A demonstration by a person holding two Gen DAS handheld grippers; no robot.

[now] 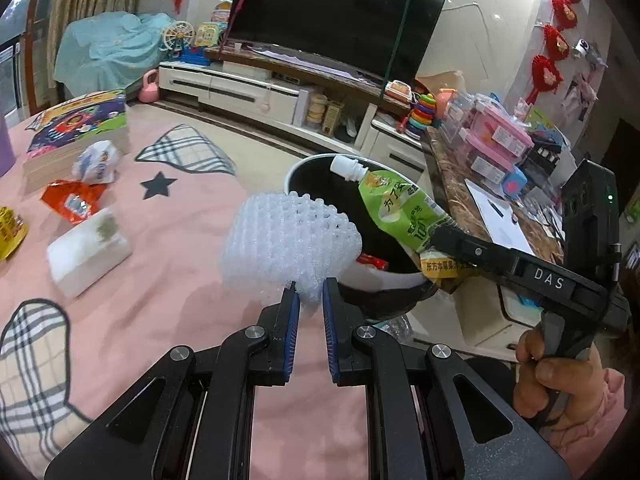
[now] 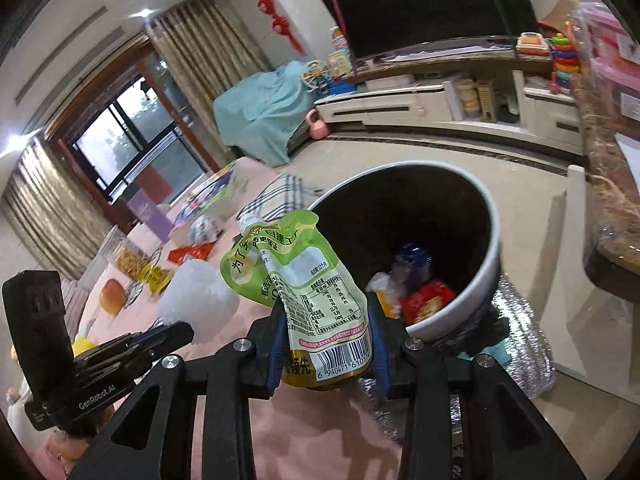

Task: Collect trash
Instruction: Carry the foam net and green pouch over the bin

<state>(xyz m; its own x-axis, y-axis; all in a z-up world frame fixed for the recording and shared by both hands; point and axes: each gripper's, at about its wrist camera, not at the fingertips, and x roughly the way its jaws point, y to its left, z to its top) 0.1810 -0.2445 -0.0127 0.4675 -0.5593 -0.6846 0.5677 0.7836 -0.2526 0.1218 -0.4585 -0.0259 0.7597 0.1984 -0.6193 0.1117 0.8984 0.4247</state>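
My left gripper (image 1: 310, 292) is shut on a white foam fruit net (image 1: 288, 246) and holds it at the near rim of the white trash bin (image 1: 316, 160). My right gripper (image 2: 326, 312) is shut on a green spouted drink pouch (image 2: 308, 280) and holds it over the bin's near rim (image 2: 452, 316); the pouch also shows in the left wrist view (image 1: 400, 208), spout up. The bin holds red and blue wrappers (image 2: 424, 300). On the pink cloth lie a white foam block (image 1: 88, 252), a red wrapper (image 1: 72, 200), a crumpled white wrapper (image 1: 96, 162) and a yellow packet (image 1: 10, 232).
A stack of picture books (image 1: 80, 128) lies at the far left of the pink-covered surface (image 1: 180, 280). A marble-topped table (image 1: 460, 184) crowded with boxes stands right of the bin. A TV cabinet (image 1: 248, 88) runs along the far wall.
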